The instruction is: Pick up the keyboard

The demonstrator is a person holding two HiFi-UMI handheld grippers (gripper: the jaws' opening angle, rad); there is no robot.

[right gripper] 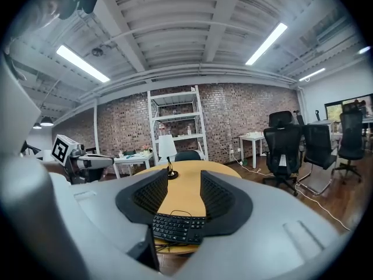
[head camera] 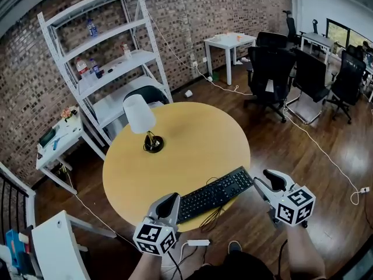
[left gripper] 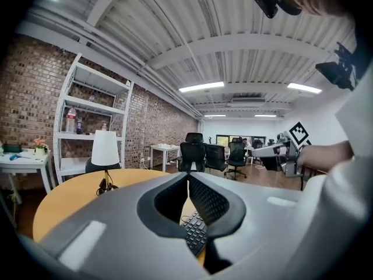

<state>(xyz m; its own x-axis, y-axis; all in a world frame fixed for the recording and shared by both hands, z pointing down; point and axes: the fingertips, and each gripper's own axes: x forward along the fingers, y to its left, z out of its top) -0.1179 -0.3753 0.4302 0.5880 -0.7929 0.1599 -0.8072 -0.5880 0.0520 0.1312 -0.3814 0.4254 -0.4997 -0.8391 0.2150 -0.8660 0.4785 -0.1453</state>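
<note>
Lower centre of the head view: we found the keyboard on the round table's near edge, with a lamp behind it. The left gripper, jaws clenched together, and the right gripper, jaws released, flanked its ends, pointing nearly level. Only the left gripper view showed the head-worn camera, upper right.

Left gripper held low, jaws pressed together, right gripper well apart from it, jaws parted, both pointing forward, tilted slightly down
</note>
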